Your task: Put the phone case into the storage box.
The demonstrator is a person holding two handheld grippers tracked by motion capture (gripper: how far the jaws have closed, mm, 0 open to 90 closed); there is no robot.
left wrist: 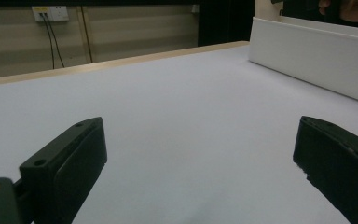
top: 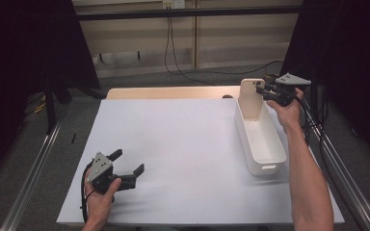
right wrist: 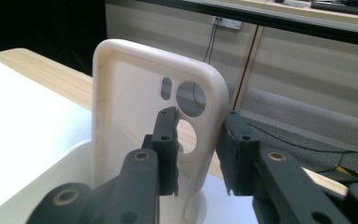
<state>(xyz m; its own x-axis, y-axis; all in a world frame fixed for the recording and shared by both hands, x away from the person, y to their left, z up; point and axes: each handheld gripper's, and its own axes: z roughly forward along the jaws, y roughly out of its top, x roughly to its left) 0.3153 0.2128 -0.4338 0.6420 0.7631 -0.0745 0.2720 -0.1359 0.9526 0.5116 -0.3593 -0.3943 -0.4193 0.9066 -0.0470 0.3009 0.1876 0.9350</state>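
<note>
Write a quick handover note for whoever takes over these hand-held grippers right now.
Right hand-held gripper: jaws straddle the edge of the cream phone case, a gap showing at one pad, so it looks released or nearly so.
Left hand-held gripper: open, holding nothing, low at the near left of the table.
Phone case stands upright at the far end of the white bin.
Done: case is in the bin.
Left: probably withdraw the right gripper.

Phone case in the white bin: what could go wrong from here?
1. The phone case stands upright at the far end of the bin; the right gripper has a jaw on each side of its edge with a gap visible, so it may topple.
2. Pulling away could snag a camera cutout and drag the case out.
</note>
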